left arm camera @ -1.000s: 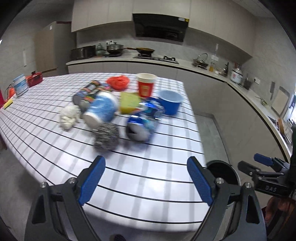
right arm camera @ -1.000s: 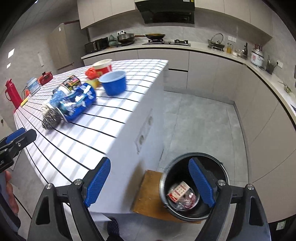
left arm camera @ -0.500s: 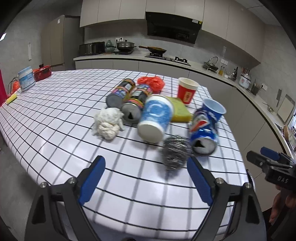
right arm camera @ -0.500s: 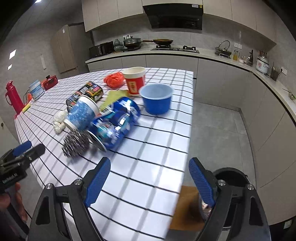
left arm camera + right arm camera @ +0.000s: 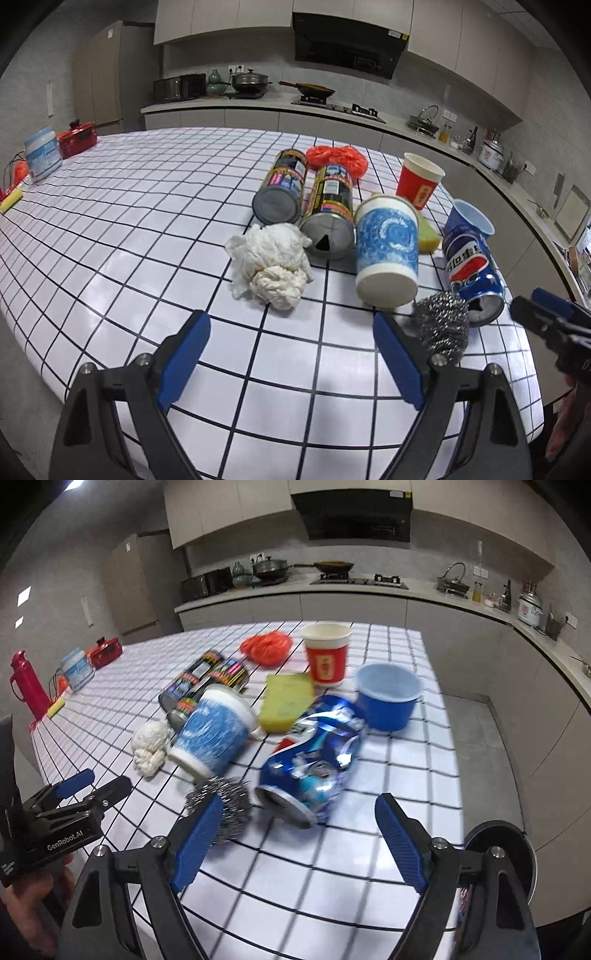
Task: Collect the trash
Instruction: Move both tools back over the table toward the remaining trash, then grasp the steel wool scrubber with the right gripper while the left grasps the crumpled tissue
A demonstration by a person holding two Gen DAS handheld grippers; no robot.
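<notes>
Left wrist view first: left gripper (image 5: 291, 350) spread wide, blue pads empty, hovering above the near edge of the white grid-tiled table (image 5: 129, 206). Crumpled white paper wad (image 5: 271, 266) lies just ahead of the pads. Behind it two dark printed cans (image 5: 304, 190) on their sides, touching each other; one shows a punched lid. Blue-and-white paper cup (image 5: 386, 245) on its side, base toward camera. Coiled steel-wool scourer (image 5: 441, 326) near the right pad, beside a dented blue soda can (image 5: 471, 269) by the table's right edge. Red paper cup (image 5: 419, 181) upright; crinkled orange plastic bag (image 5: 338, 158) behind the cans. Right wrist view: right gripper (image 5: 299, 838) also spread and empty, aimed at the crushed soda can (image 5: 314, 760), which sits between its pads in the frame. Yellow sponge (image 5: 288, 699) flat; blue bowl (image 5: 388, 694) upright, contents not visible. Black round bin (image 5: 506, 853) on the floor off the table's near right corner; contents unclear.
</notes>
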